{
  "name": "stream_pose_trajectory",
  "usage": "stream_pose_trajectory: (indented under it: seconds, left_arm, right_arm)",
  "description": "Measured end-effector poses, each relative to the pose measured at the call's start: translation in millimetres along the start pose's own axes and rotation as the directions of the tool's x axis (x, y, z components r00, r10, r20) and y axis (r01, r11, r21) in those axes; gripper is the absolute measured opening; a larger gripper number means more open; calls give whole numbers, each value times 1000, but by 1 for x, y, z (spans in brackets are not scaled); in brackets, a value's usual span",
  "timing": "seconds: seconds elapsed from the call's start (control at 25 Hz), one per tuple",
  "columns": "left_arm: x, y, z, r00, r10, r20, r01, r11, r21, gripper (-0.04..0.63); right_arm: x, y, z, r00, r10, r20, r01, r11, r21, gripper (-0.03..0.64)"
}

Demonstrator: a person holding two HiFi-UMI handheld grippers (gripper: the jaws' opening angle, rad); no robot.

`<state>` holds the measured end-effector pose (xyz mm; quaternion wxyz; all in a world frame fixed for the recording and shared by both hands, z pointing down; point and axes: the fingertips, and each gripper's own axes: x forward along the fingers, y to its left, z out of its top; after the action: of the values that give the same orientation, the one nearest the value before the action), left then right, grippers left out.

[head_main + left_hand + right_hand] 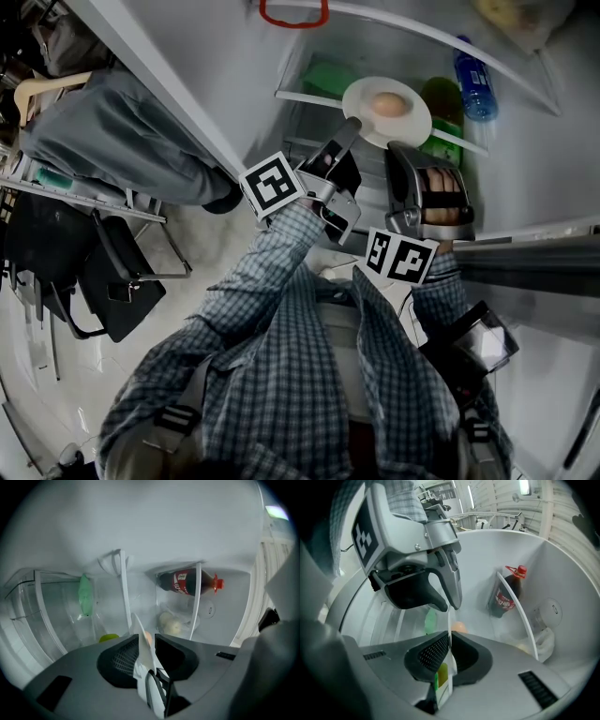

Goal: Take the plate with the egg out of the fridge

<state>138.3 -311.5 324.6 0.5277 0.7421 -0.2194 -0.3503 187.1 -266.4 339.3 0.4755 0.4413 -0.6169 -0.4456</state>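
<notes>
One tan egg (pixel 389 105) lies centred on the thin, round white plate (pixel 361 95).

The person wears a blue-and-white checked shirt (pixel 309 375) with dark buckled straps (pixel 183 410) over its shoulders, and past its cuffs the left gripper (pixel 349 127) and right gripper (pixel 405 150) are grey and silver with black ribbed pads (pixel 123 660) and white cubes (pixel 274 185) of black square markers.

The floor (pixel 56 394) is pale and glossy. A black chair (pixel 122 291) stands on it at the left. A bright ceiling light (pixel 525 486) glows overhead.
</notes>
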Motion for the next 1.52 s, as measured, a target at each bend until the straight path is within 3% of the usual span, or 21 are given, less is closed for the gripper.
stream_pose_trajectory:
  seconds: [0.76, 1.16, 1.4, 1.52]
  left_arm:
    - [4, 8, 7, 999, 0, 38, 5, 990, -144, 83]
    - [4, 9, 8, 998, 16, 61, -5, 986, -164, 77]
    - [4, 13, 9, 997, 15, 70, -2, 984, -179, 71]
    - [5, 14, 9, 997, 13, 73, 1, 983, -184, 69]
  right_arm:
    - [-7, 1, 5, 999, 1, 32, 0, 999, -35, 25]
    - [-14, 1, 4, 999, 38, 22, -38, 999, 30, 25]
    - [-27, -2, 2, 997, 65, 38, -71, 978, 196, 25]
    - [-32, -6, -5, 995, 85, 44, -95, 917, 387, 25]
